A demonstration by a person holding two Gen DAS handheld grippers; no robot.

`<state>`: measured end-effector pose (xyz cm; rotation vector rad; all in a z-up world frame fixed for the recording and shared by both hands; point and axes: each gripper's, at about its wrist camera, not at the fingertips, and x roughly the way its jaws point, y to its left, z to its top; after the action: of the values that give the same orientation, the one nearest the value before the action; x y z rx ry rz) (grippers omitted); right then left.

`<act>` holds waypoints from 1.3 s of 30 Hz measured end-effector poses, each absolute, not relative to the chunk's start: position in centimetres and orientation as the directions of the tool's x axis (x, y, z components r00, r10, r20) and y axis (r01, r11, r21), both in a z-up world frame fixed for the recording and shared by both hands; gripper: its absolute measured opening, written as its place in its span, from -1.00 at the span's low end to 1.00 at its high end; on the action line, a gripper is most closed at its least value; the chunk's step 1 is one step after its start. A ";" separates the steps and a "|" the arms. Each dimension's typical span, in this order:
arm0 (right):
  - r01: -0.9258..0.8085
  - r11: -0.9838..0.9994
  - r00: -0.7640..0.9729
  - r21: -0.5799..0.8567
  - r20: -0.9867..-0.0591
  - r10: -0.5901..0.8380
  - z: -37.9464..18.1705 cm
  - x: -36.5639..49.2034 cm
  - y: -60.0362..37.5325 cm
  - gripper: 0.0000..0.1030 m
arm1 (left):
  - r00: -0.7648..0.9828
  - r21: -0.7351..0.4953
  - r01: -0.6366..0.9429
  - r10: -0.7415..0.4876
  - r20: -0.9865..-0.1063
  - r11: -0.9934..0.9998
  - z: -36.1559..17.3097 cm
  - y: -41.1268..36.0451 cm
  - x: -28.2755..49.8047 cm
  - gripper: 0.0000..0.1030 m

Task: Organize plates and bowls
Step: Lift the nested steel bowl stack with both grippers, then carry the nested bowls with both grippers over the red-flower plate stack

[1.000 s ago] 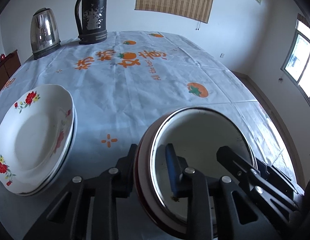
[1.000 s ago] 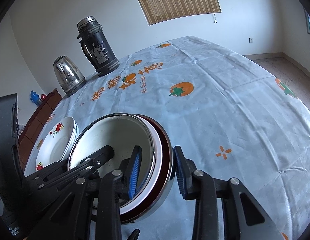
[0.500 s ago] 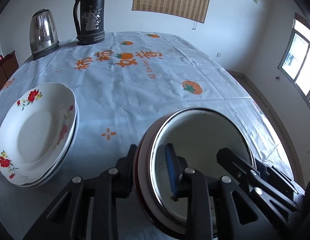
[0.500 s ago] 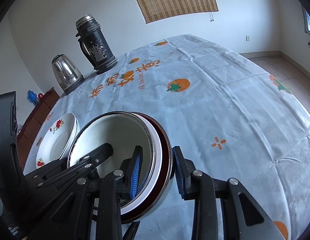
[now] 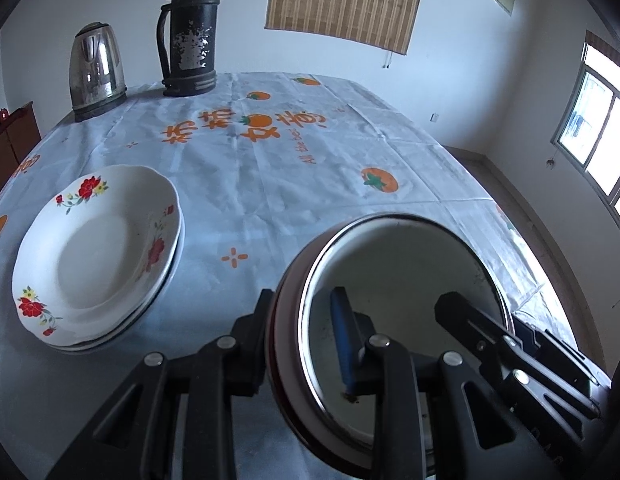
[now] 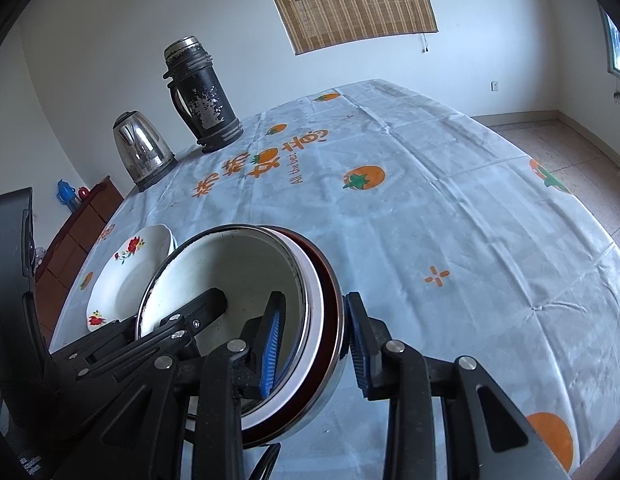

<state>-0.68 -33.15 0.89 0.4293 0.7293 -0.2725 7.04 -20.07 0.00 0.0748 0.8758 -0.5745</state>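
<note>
Bowls clamped from both sides above the counter

Left claw is closed on the near left wall of the nested bowls: one finger lies outside the dark red wall, the blue-padded finger sits inside against the white lining. Right claw grips the opposite wall of the same bowls in the same way, with its blue pads on either side of the stacked rims. Each claw shows in the other's camera, reaching into the bowl from the far side. The stack is a white-lined bowl with a metal rim set inside a dark red one; whether it touches the cloth cannot be told.

Left of the left claw, apart from the bowls, a stack of white plates with red flower prints lies flat on the counter; from the right claw they sit beyond the bowls, partly hidden by them. The counter wears a pale blue cloth printed with orange fruit and lettering.

Far ahead of both claws, at the counter's back edge, a worn black thermos flask stands upright, with a steel kettle just to its left. Behind them a bamboo blind hangs on the white wall, and a window lies off to the right of the left claw.
</note>
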 end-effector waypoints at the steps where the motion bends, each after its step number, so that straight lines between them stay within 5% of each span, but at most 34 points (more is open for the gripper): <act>1: 0.384 0.880 0.718 0.281 -0.690 -0.093 1.1 -0.7 -33.0 -0.36 | 0.501 -0.170 0.504 -0.447 -0.741 0.847 0.1 -19.9 7.0 -0.48; 39: 0.273 0.930 0.751 0.245 -0.659 -0.047 4.2 0.8 -24.4 -0.36 | 0.578 -0.189 0.419 -0.421 -0.699 0.888 2.6 -10.9 7.5 -0.48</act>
<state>0.85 -24.42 4.19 0.3396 0.7031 -0.1787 7.53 -10.87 2.56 -0.0029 0.8188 -0.4917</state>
